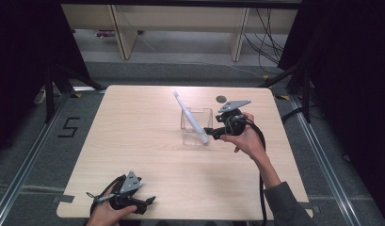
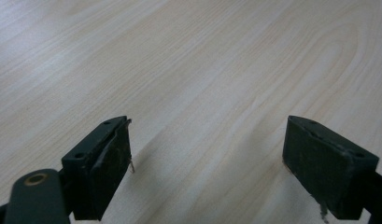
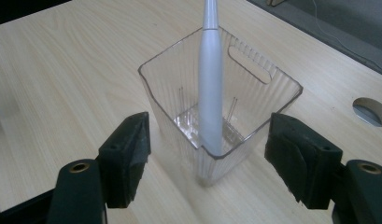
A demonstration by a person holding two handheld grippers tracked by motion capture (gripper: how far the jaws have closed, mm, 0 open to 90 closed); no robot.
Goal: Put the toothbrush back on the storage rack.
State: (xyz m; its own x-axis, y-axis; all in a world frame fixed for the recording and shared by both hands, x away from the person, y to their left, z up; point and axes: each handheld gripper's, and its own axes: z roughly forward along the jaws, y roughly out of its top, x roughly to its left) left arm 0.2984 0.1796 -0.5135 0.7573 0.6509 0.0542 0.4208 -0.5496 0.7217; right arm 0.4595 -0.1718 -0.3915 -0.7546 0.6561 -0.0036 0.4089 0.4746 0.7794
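A clear ribbed plastic bin (image 1: pixel 205 115) stands right of the table's middle. A white toothbrush-like stick (image 1: pixel 190 118) leans in it, its thick end at the bin's near corner and its thin end rising up and away past the far rim. In the right gripper view the stick (image 3: pixel 210 84) rests inside the bin (image 3: pixel 254 93). My right gripper (image 1: pixel 210 133) sits just right of the bin, open, its jaws (image 3: pixel 209 127) wide on either side of the near corner without touching it. My left gripper (image 1: pixel 148 204) rests open near the table's front left edge, with nothing between its jaws (image 2: pixel 207 126).
The light wood table (image 1: pixel 133 136) carries a small round hole (image 1: pixel 221 99) behind the bin, also seen as the hole (image 3: pixel 371 111) in the right gripper view. Dark floor, cables and wooden furniture legs lie beyond the table's far edge.
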